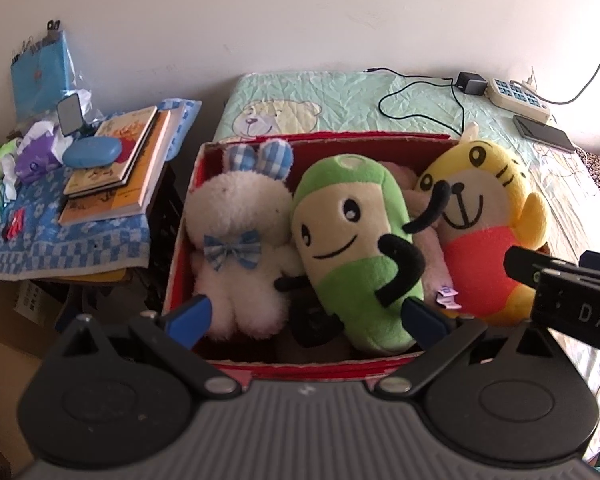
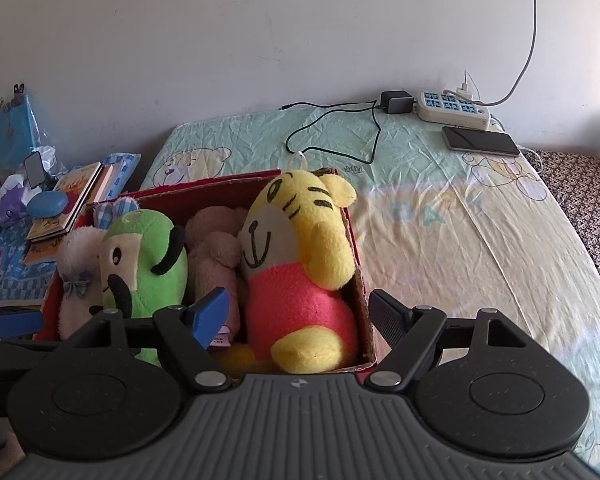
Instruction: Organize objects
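A pink plush toy (image 2: 214,248) lies mostly hidden between the green plush (image 2: 148,256) and yellow plush (image 2: 300,248).

The left gripper (image 1: 308,316) has a grey ribbed body flanked by two round black discs, black linkage arms with silver rivets, and blue finger pads (image 1: 190,318). The right gripper (image 2: 300,318) is built the same: grey ribbed housing, black discs, silver rivets, one blue pad and one dark textured pad (image 2: 386,318). White letters "DAS" mark its side in the left view.
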`<state>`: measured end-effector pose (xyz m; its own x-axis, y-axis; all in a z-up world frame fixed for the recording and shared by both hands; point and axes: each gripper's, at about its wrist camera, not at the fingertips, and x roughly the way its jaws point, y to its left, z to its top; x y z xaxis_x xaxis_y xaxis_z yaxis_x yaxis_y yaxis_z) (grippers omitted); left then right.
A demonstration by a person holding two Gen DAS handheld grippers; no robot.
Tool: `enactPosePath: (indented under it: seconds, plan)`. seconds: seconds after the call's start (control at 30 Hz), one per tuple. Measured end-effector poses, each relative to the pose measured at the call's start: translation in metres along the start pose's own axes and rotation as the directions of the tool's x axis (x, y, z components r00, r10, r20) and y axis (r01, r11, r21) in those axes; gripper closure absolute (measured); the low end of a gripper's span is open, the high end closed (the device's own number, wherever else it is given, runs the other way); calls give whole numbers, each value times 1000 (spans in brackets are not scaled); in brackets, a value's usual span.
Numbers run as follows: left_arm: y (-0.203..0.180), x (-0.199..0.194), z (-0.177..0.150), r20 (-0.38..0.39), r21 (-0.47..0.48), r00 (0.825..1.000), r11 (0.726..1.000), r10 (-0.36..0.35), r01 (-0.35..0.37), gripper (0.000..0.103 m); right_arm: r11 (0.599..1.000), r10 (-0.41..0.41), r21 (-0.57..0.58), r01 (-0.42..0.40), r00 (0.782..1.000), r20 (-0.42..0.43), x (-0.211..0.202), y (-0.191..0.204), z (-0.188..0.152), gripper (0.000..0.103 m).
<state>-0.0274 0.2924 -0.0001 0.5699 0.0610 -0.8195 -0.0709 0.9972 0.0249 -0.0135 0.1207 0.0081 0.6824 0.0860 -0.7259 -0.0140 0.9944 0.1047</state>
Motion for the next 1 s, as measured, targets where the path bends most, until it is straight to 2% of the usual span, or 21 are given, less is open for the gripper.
enactPosePath:
  seconds: [0.43, 1.0]
  plan:
    - [-2, -3, -5, 1, -8, 1000, 1000, 2, -2, 2, 1000, -3, -1, 3, 1000, -2, -1, 0, -2, 24]
    - [1, -7, -11, 2, -33, 999, 999, 39, -39, 2, 1000, 8, -4, -8, 1000, -11, 1, 2, -6, 24]
